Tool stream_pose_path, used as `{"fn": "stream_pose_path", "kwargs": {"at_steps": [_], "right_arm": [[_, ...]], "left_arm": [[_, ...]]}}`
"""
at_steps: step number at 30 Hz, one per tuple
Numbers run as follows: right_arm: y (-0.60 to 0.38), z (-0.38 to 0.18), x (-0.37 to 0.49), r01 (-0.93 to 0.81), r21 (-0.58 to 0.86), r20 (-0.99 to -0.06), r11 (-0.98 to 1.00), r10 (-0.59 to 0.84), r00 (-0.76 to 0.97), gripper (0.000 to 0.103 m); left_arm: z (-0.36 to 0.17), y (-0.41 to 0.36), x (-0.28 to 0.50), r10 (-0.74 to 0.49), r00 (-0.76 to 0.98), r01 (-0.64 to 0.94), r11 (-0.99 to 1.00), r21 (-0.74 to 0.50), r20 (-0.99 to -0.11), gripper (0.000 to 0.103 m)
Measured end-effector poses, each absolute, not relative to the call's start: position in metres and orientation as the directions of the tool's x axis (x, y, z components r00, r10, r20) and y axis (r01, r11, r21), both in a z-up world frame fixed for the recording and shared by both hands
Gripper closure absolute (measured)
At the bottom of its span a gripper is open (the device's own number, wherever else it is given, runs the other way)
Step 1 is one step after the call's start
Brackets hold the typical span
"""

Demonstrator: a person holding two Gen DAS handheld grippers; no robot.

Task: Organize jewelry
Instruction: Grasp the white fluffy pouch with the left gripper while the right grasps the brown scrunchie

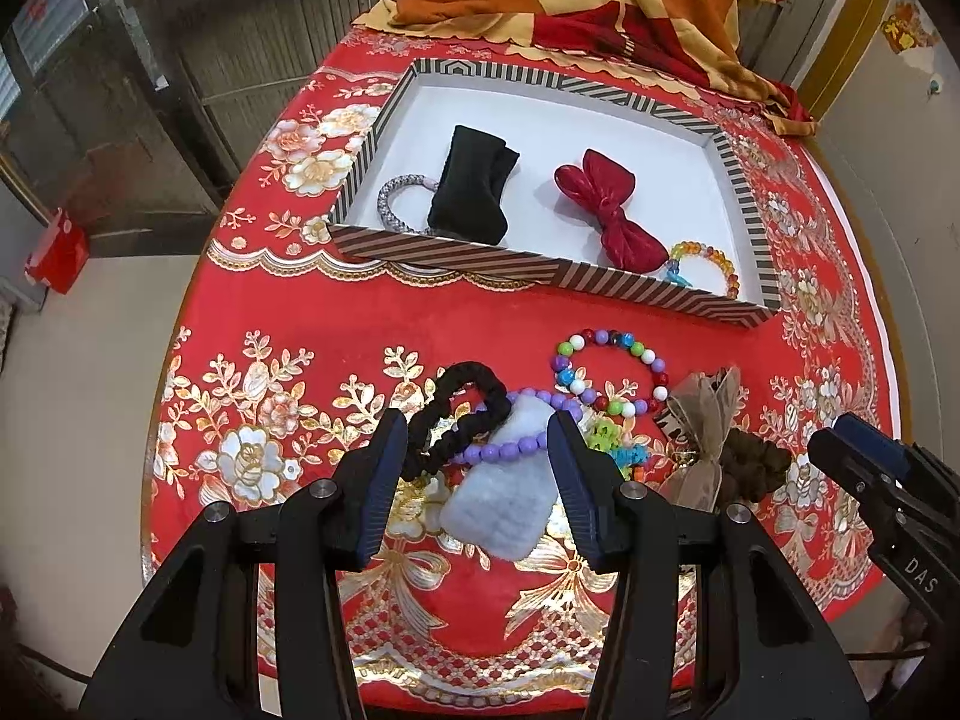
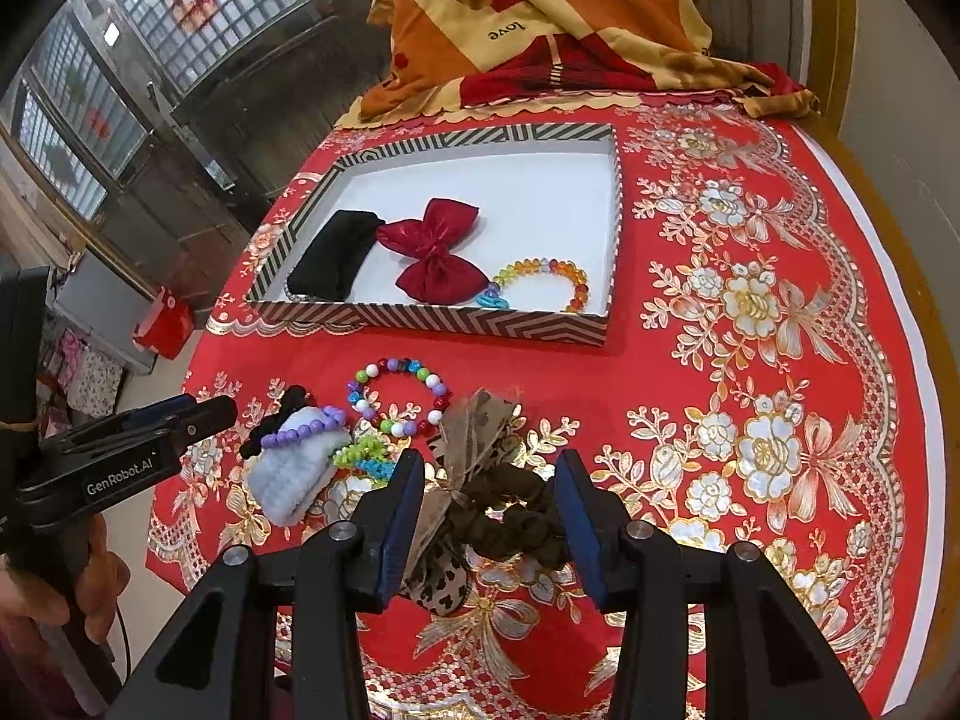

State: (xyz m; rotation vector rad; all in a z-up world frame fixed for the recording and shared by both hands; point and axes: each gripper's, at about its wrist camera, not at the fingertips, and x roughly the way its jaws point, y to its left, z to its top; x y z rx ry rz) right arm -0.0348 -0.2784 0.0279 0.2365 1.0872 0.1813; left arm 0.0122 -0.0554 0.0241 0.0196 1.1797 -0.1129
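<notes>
A striped tray (image 1: 456, 255) (image 2: 432, 319) holds a black velvet pouch (image 1: 471, 186), a silver bracelet (image 1: 393, 204), a red bow (image 1: 606, 210) (image 2: 432, 252) and an amber bead bracelet (image 1: 708, 267) (image 2: 546, 282). In front of it lie a black scrunchie (image 1: 456, 414), a purple bead bracelet (image 1: 516, 450) on a pale blue fluffy piece (image 1: 504, 504) (image 2: 294, 474), a multicolour bead bracelet (image 1: 612, 372) (image 2: 399, 396), a sheer brown bow (image 2: 474, 438) and a brown scrunchie (image 2: 510, 522). My left gripper (image 1: 477, 480) is open over the fluffy piece. My right gripper (image 2: 486, 516) is open around the brown scrunchie.
A red floral tablecloth (image 2: 750, 360) covers the round table. A folded orange and red blanket (image 2: 540, 30) lies at the far edge behind the tray. Green and blue hair clips (image 1: 618, 444) lie among the pile.
</notes>
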Motion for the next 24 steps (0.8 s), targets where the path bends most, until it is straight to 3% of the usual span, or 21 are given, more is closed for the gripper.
{"fn": "stream_pose_path", "kwargs": {"at_steps": [3, 11, 17, 22, 24], "right_arm": [[-0.283, 0.025, -0.036, -0.027, 0.282, -0.855, 0.959, 0.264, 0.446, 0.047], [-0.298, 0.004, -0.045, 0.004, 0.298, -0.870, 0.954, 0.270, 0.412, 0.047], [-0.302, -0.009, -0.049, 0.007, 0.308, -0.881, 0.951, 0.283, 0.381, 0.047], [-0.290, -0.010, -0.046, -0.034, 0.321, -0.872, 0.947, 0.309, 0.379, 0.047], [-0.284, -0.011, -0.044, -0.051, 0.311, -0.876, 0.949, 0.306, 0.373, 0.047]], "left_arm": [[0.022, -0.049, 0.016, -0.132, 0.344, 0.091, 0.990, -0.107, -0.930, 0.055], [0.011, -0.018, 0.021, -0.226, 0.270, 0.046, 0.974, -0.222, -0.936, 0.055], [-0.005, -0.031, 0.001, -0.249, 0.191, 0.159, 0.962, -0.220, -0.950, 0.055], [-0.021, -0.031, -0.001, -0.244, 0.154, 0.145, 0.964, -0.222, -0.958, 0.055], [-0.024, -0.028, 0.000, -0.251, 0.152, 0.130, 0.964, -0.232, -0.956, 0.048]]}}
